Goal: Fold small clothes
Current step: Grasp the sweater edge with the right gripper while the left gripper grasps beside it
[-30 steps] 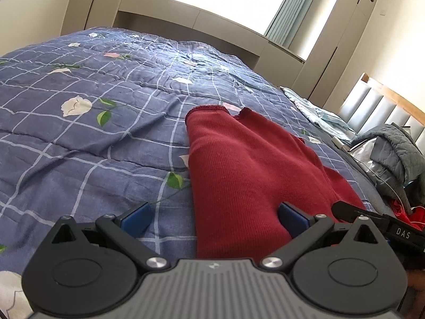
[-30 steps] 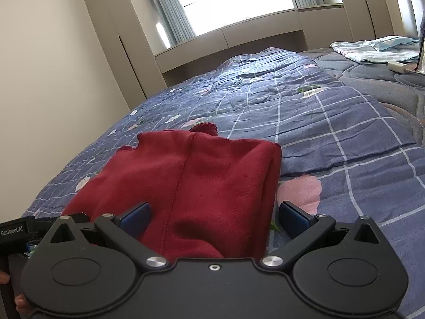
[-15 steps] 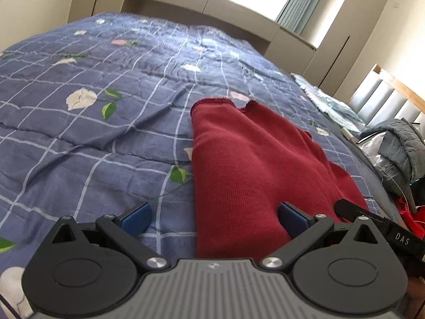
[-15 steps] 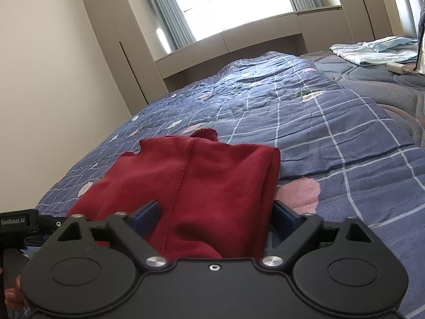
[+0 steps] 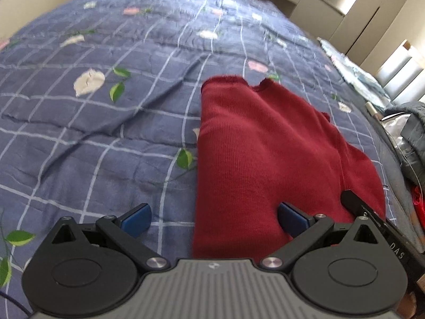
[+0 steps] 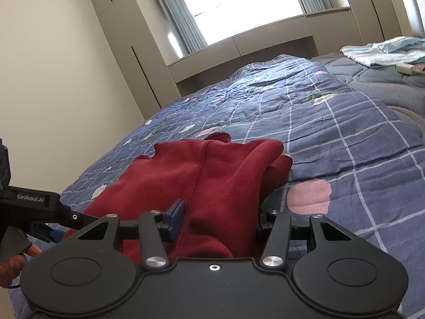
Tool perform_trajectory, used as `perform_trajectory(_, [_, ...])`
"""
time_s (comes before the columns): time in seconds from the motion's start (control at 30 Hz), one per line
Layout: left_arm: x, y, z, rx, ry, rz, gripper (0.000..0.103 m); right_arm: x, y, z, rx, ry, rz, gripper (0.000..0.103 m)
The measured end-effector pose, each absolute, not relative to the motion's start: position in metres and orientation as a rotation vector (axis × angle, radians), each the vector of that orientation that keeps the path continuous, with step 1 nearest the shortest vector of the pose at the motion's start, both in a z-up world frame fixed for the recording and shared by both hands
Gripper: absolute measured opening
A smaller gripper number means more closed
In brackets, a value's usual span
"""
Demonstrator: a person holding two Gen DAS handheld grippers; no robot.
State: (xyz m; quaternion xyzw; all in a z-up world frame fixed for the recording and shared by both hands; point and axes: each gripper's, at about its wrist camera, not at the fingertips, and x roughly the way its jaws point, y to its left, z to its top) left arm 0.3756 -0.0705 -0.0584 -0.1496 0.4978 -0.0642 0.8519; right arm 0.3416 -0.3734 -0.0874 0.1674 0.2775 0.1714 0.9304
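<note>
A small dark red knit garment (image 5: 265,154) lies folded lengthwise on the blue checked floral quilt (image 5: 106,133). My left gripper (image 5: 213,216) is open, its blue pads wide apart over the garment's near left edge. In the right wrist view the garment (image 6: 212,180) is bunched and lifted at its right edge. My right gripper (image 6: 220,216) has narrowed around the garment's near end; its left pad (image 6: 176,214) touches the cloth and the right pad is hidden behind it. The left gripper also shows in the right wrist view (image 6: 39,207).
Grey and red clothes (image 5: 409,138) are piled at the right bed edge. Folded light blue clothes (image 6: 382,51) lie at the far right. Cabinets (image 6: 265,42) and a window stand beyond the bed's far end.
My right gripper's jaws have closed in around the garment's near end and its right edge has bunched up. The left gripper has tilted down toward the quilt and stayed open.
</note>
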Motion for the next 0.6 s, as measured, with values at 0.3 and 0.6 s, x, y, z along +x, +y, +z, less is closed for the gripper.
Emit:
perform_trajectory(0.3, [0.382,-0.078,-0.054,-0.291,1.098,-0.176,0.096,0.342,-0.376,-0.088,0.356,0.572,0.355,0.052])
perform_trajectory(0.6, [0.379,-0.094,-0.039,-0.212,1.070,-0.227,0.072,0.330,-0.359,-0.078,0.246,0.526,0.306,0.037])
